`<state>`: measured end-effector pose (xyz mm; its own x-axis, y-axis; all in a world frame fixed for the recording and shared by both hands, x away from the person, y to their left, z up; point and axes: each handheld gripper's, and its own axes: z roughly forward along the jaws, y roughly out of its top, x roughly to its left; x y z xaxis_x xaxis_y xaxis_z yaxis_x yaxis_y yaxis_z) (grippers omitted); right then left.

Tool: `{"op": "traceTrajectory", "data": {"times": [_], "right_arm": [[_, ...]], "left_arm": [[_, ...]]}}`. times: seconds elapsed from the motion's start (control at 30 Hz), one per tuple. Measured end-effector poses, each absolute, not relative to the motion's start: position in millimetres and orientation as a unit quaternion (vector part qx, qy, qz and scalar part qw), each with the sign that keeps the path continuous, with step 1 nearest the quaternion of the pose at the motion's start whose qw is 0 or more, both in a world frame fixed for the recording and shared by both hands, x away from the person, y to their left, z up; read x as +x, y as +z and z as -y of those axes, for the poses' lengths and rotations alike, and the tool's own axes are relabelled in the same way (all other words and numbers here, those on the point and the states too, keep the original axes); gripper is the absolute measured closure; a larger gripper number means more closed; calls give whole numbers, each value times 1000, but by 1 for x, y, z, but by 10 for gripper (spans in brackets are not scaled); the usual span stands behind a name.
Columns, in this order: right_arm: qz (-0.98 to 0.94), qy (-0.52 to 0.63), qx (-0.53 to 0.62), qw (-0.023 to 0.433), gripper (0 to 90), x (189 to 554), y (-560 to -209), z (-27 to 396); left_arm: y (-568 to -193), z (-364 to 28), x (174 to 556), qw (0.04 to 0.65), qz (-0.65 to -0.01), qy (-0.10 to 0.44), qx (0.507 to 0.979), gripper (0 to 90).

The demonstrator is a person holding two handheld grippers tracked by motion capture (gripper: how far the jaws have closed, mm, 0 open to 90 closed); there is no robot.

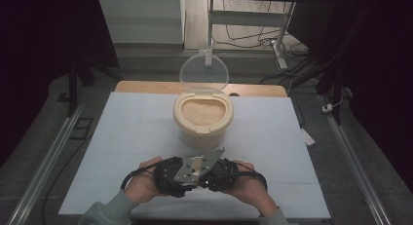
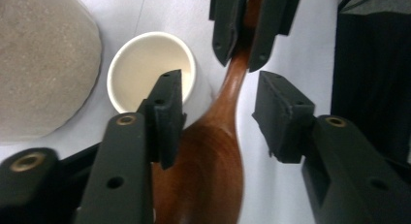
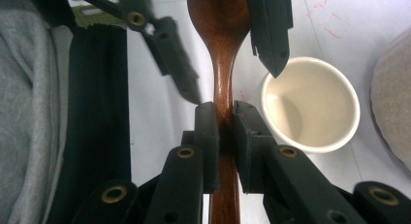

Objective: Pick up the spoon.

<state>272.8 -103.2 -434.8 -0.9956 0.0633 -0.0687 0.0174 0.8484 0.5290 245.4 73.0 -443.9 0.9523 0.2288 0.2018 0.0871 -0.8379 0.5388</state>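
A brown wooden spoon (image 3: 218,20) runs between both grippers, held above the pale table. My right gripper (image 3: 225,112) is shut on its handle, pads pressed on both sides. My left gripper (image 2: 220,88) faces it with the spoon's bowl (image 2: 208,166) between its jaws. One pad sits close beside the bowl and a gap shows at the other, so it stands open. A small empty white cup (image 3: 310,103) stands on the table just beyond the spoon. In the high view both hands meet at the front centre of the table (image 1: 136,127).
A cream container of rice (image 1: 203,118) stands mid-table behind the hands, its clear lid (image 1: 204,71) hinged up at the back. The rice (image 2: 43,59) lies close beside the cup (image 2: 145,69). A desk frame and cables lie on the floor beyond the table.
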Motion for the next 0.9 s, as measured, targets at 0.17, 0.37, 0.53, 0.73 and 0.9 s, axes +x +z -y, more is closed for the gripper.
{"op": "traceTrajectory", "data": {"times": [0.17, 0.37, 0.53, 0.73, 0.9], "right_arm": [[-960, 278, 16, 35, 809, 271, -433, 104], [-960, 278, 13, 27, 808, 271, -434, 105], [-962, 273, 14, 22, 807, 272, -435, 106], [-958, 284, 29, 12, 797, 275, -433, 109], [-943, 328, 53, 34, 700, 275, -423, 117]], "left_arm": [[-448, -71, 244, 264, -74, 136, 952, 616], [-454, -68, 244, 263, -53, 129, 955, 728], [-459, -68, 245, 270, -50, 116, 954, 751], [-460, -68, 243, 286, -47, 123, 949, 786], [-458, -72, 241, 298, -61, 143, 942, 794]]}}
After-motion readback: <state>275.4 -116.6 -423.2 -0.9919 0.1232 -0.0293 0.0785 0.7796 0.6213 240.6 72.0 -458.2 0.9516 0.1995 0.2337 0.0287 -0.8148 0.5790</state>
